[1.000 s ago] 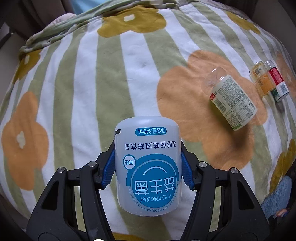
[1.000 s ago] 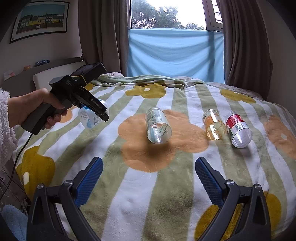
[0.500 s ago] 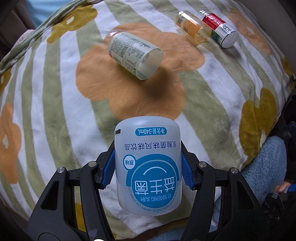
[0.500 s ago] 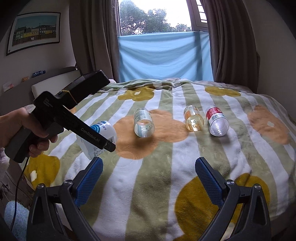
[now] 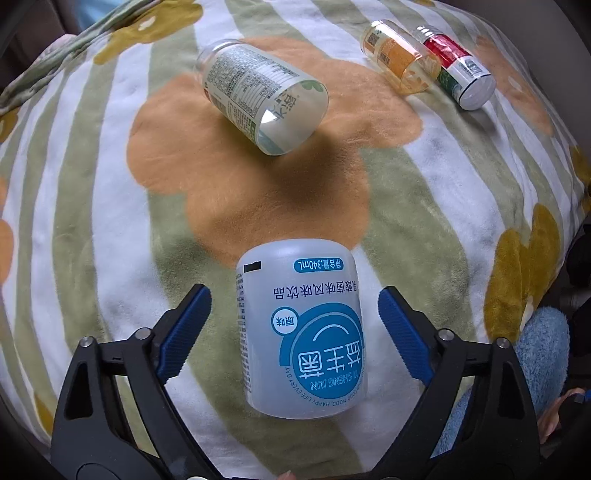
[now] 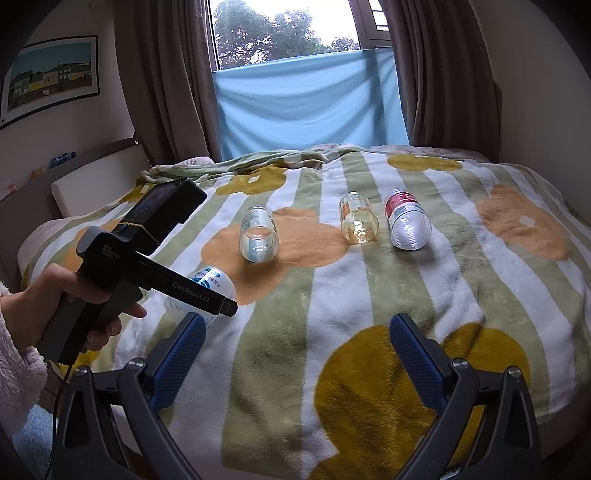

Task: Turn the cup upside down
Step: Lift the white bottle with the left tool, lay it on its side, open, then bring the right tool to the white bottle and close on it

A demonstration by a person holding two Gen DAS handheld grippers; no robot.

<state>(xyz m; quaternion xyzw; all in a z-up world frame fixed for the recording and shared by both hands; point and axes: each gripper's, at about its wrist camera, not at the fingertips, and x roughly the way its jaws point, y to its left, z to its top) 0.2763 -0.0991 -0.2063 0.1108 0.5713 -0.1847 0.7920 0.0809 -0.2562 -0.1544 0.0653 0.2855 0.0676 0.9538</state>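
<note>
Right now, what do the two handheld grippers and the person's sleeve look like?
Both grippers are black plastic frames with silver screws and ribbed blue pads: the left gripper and the right gripper. Seen from the right wrist view, the left one has a pistol-style handle, white "GenRobot.AI" lettering, a thin black cable trailing down, and a fluffy pale pink sleeve behind the hand.

Curtained window [image 6: 291, 33], framed picture [image 6: 51, 75], bed [image 6: 369, 295]

Bed [image 6: 369, 295] with striped flower-print blanket [image 5: 110, 184]. Blue-label cup [image 5: 301, 328] stands upside down near the front left edge. Lying on their sides mid-bed: clear cup [image 5: 264, 96], orange-label cup [image 5: 400, 55], red-label cup [image 5: 458, 68], the last two touching.
</note>
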